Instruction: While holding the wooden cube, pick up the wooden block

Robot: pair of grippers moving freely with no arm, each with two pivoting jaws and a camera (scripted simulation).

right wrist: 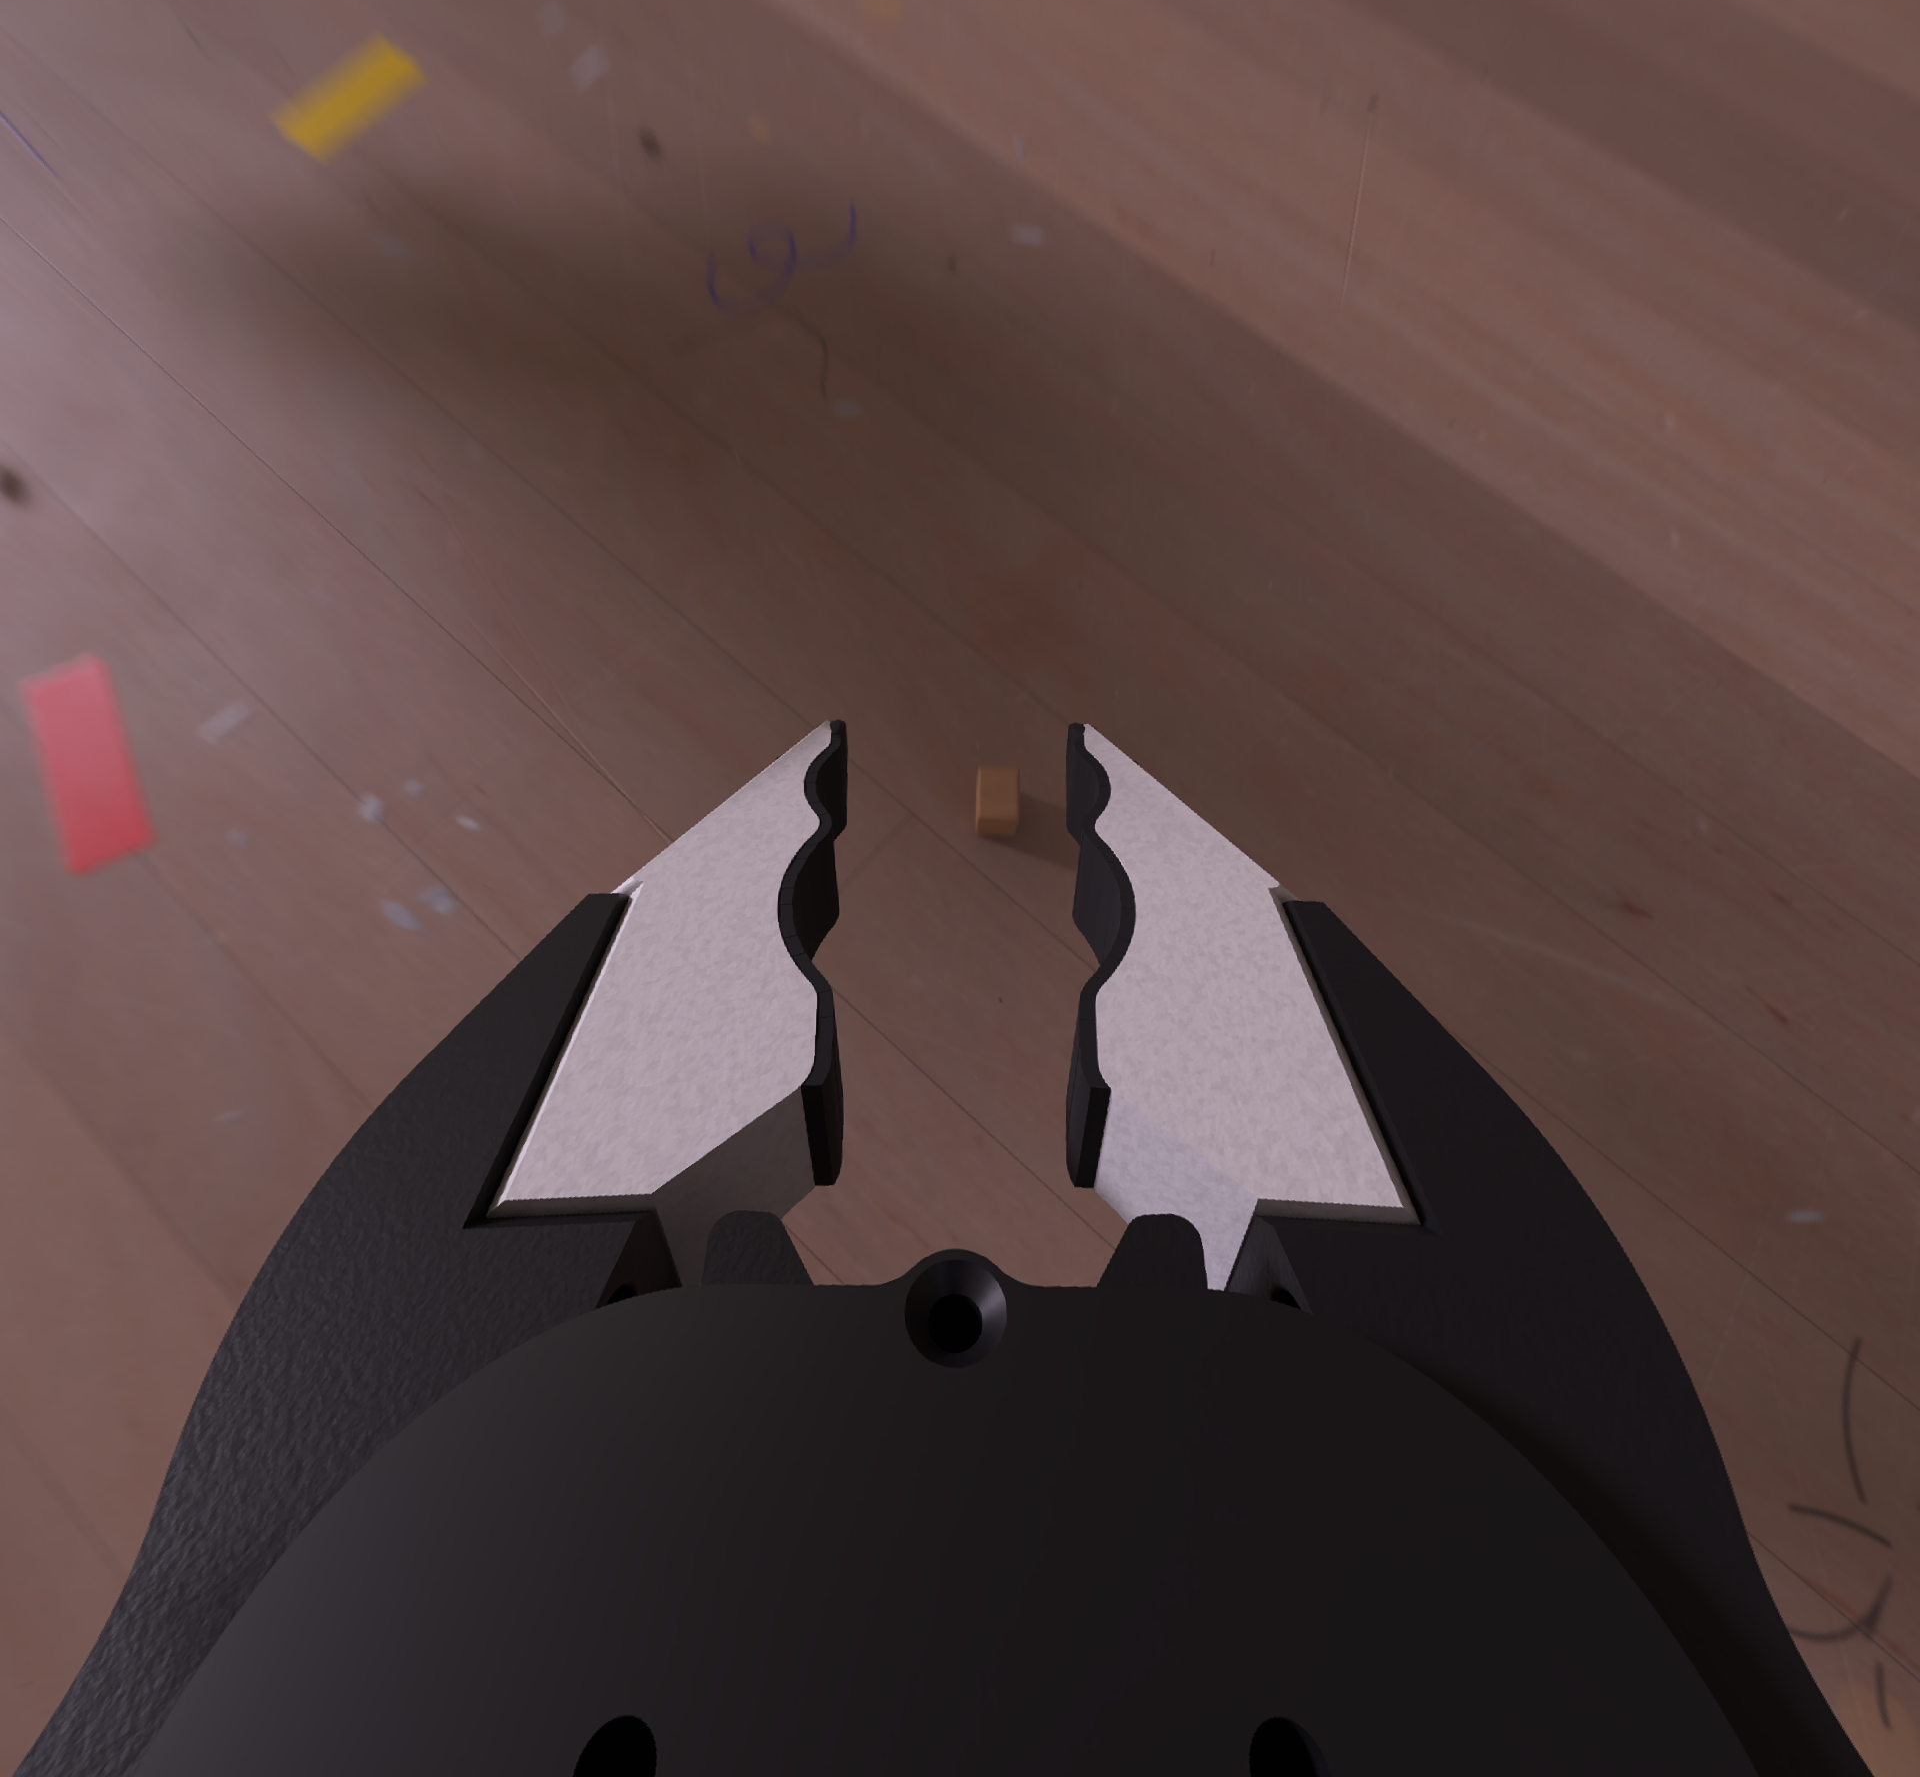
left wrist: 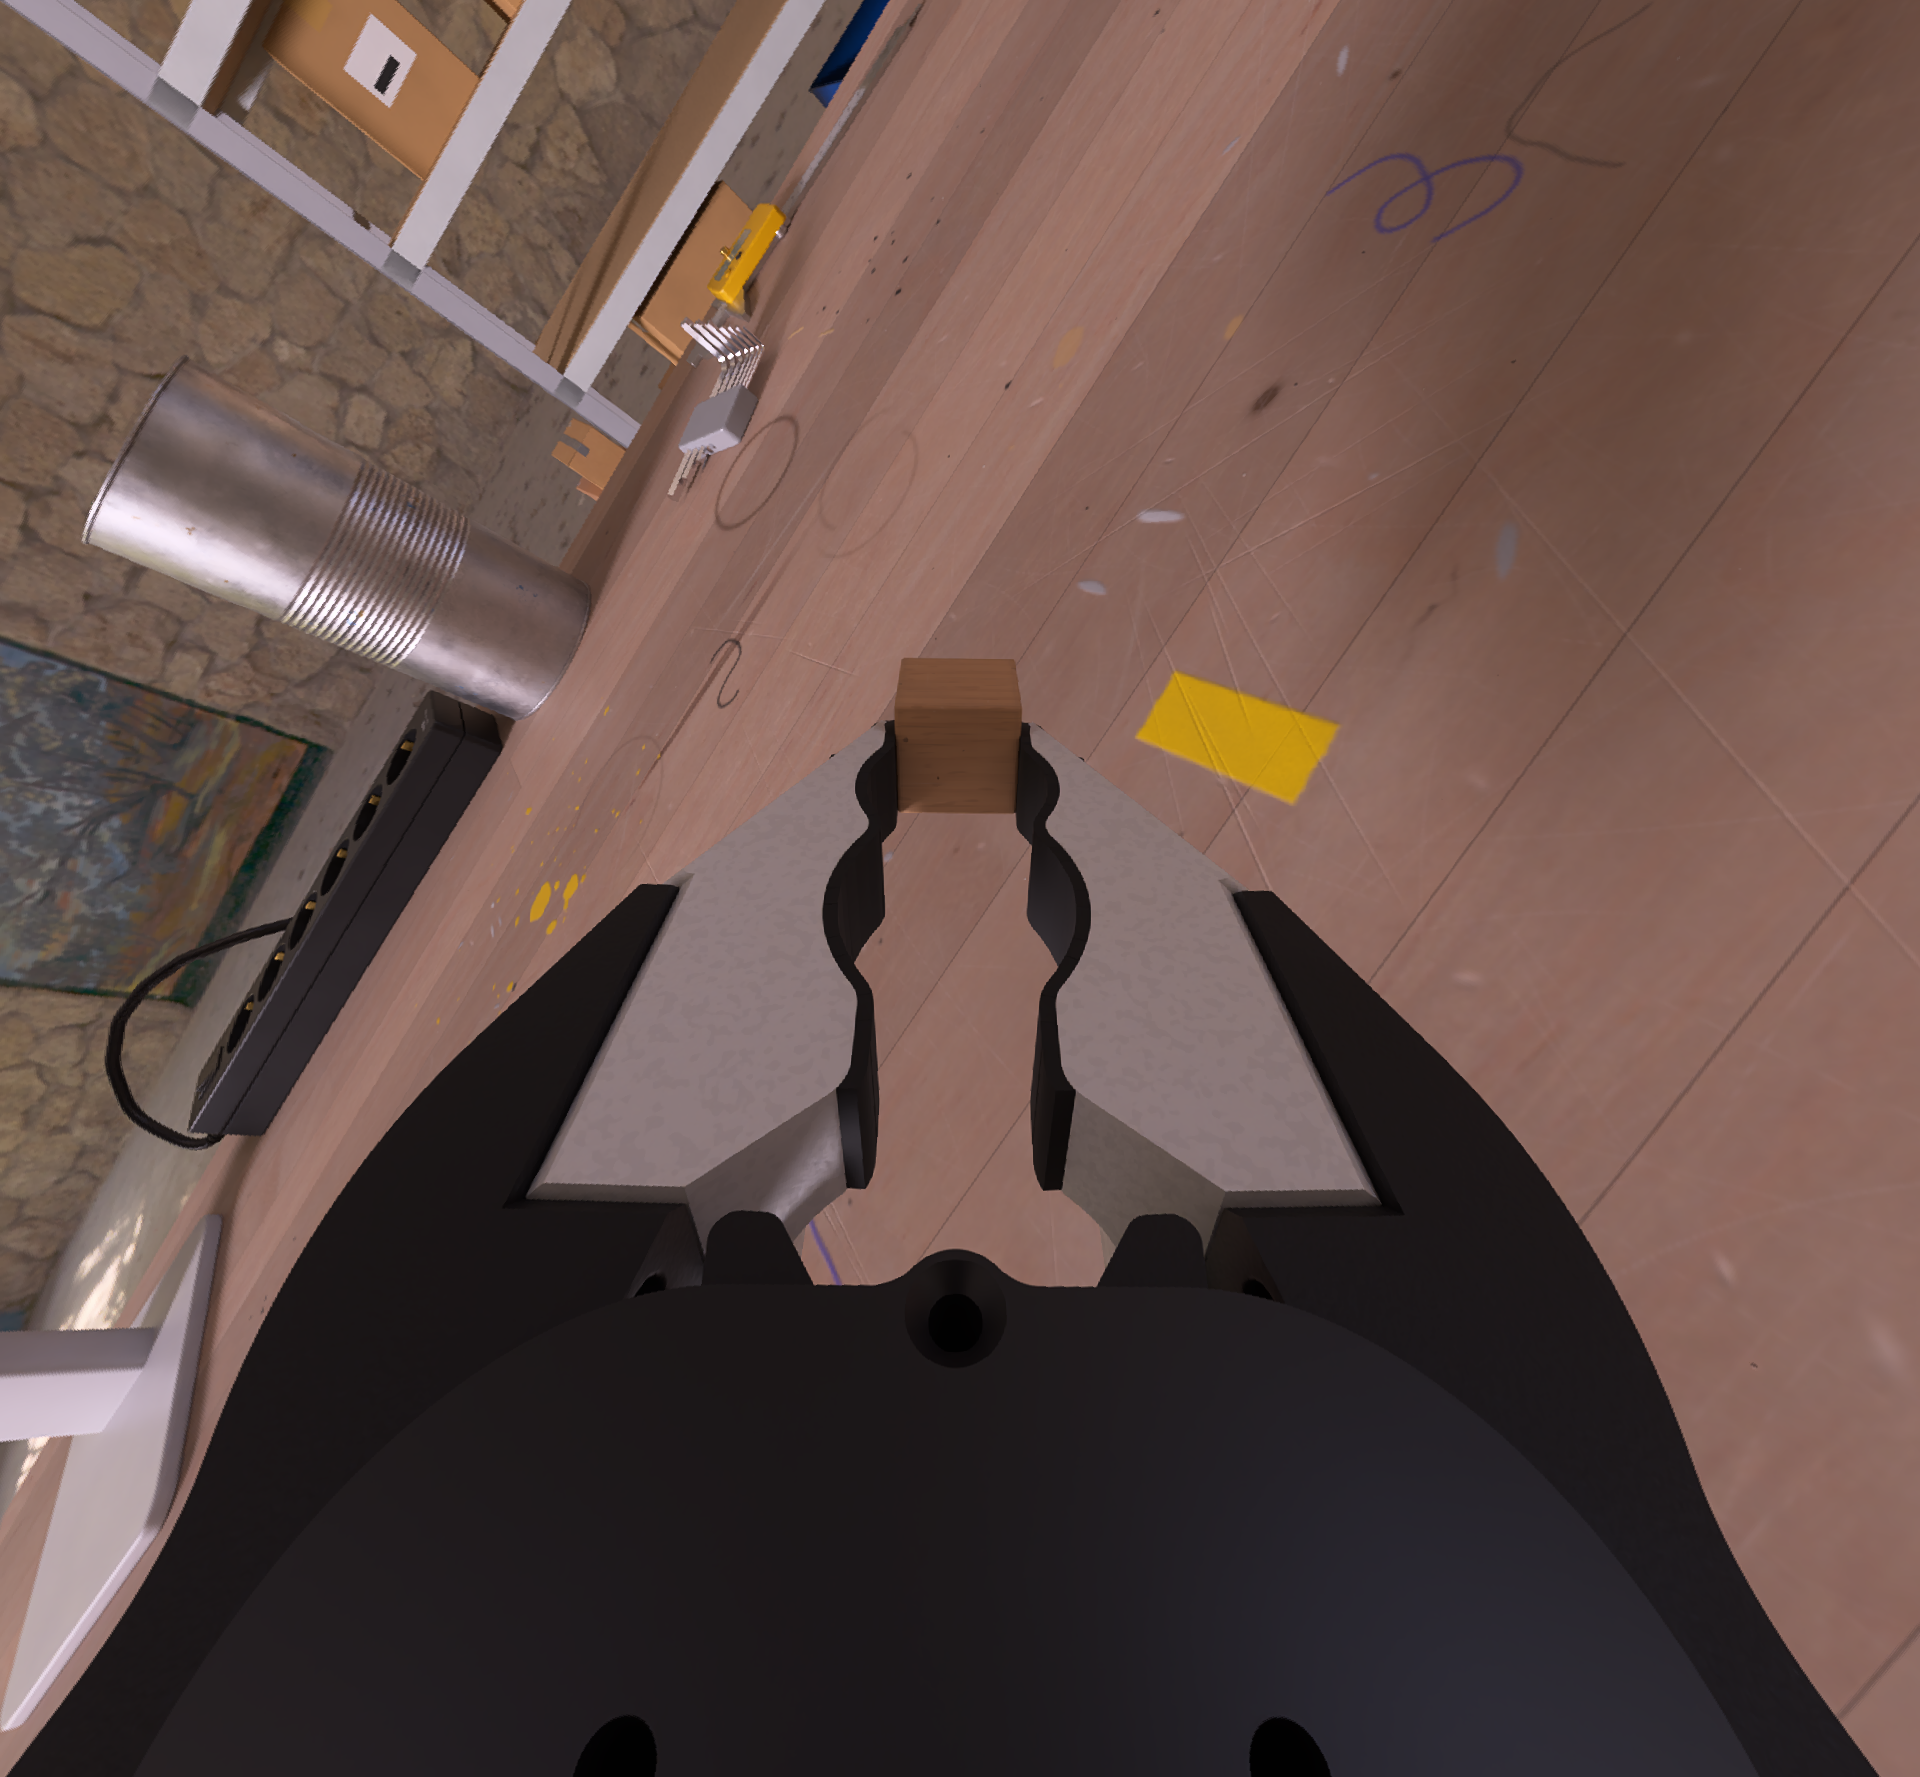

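Note:
In the left wrist view my left gripper (left wrist: 956, 751) is shut on a light wooden cube (left wrist: 956, 735), held at the fingertips above the wooden table (left wrist: 1455, 792). In the right wrist view my right gripper (right wrist: 956, 740) is open and empty, high above the table. A small wooden block (right wrist: 995, 802) lies on the table far below, seen between the fingertips and a little right of centre. Neither gripper shows in the other's view.
A metal can (left wrist: 343, 543) and a black power strip (left wrist: 332, 906) sit at the table's left edge, with small metal parts (left wrist: 717, 397) farther along. Yellow tape (left wrist: 1236, 735) and red tape (right wrist: 85, 761) are stuck flat on the table. Shelves with cardboard boxes (left wrist: 364, 54) stand beyond.

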